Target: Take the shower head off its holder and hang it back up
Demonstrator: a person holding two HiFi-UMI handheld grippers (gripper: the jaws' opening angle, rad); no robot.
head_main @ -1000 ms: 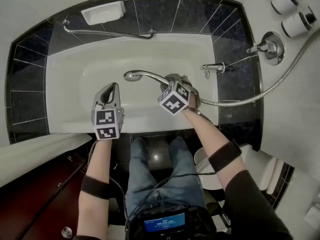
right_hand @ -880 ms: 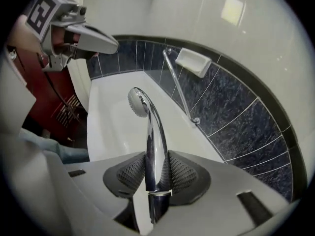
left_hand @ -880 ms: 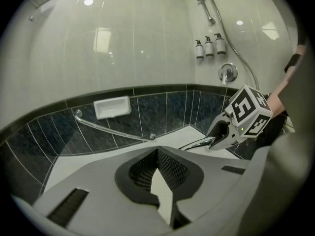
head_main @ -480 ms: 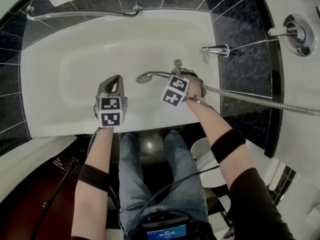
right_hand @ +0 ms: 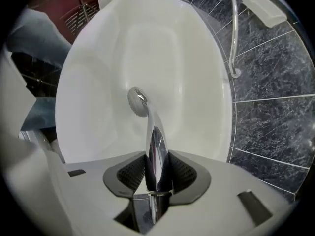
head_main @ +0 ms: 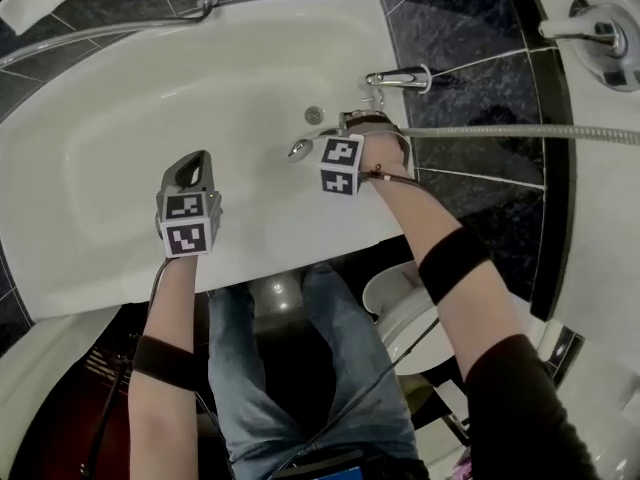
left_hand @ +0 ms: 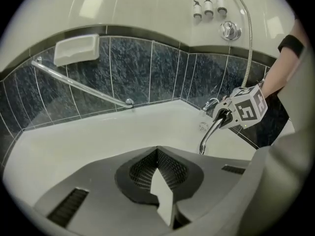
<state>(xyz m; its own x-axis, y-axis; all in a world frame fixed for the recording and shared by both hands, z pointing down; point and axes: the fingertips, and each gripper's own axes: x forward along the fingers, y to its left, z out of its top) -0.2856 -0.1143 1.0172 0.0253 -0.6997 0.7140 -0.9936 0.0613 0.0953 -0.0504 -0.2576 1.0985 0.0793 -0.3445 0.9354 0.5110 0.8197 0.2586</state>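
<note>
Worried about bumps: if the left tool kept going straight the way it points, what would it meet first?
Most likely the bare white inside of the bathtub; nothing shows in between. The shower head held by the right tool lies off to the right of that line.

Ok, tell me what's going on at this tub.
A person stands at the tub with a hand-held gripper in each hand. The right hand-held gripper is clamped on the shower head by its handle, holding it above the tub, with the hose trailing off to the right. The left hand-held gripper is shut and empty, over the tub.
</note>
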